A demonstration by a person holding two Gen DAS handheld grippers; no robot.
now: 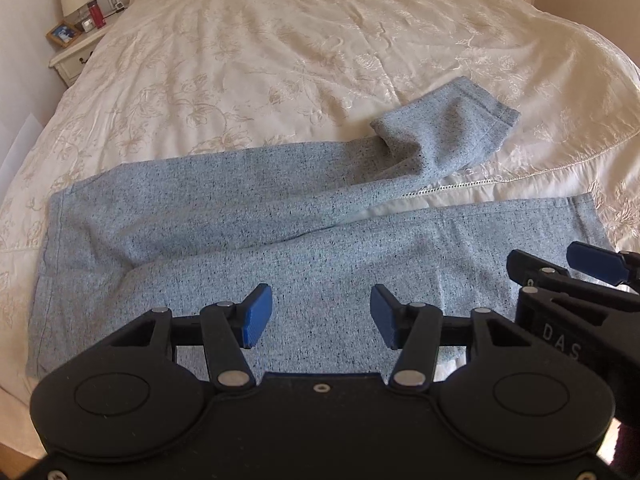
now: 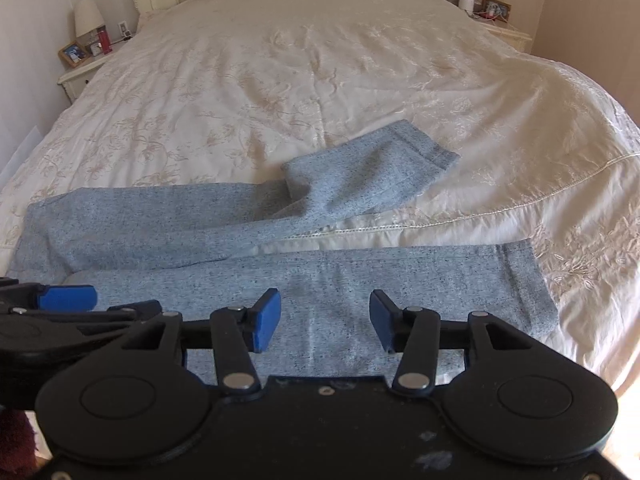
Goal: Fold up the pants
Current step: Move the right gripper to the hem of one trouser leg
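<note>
The left gripper (image 1: 321, 316) points steeply down, its two blue pads (image 1: 256, 316) standing wide apart with nothing pressed between them. The right gripper (image 2: 325, 320) is held at much the same downward tilt just beside it, its blue-padded fingers (image 2: 267, 322) likewise spread and gripping nothing. Each shows at the edge of the other's view, the right gripper's fingers at the right edge of the left wrist view and the left gripper's at the left edge of the right wrist view, so the two sit side by side, close together.
</note>
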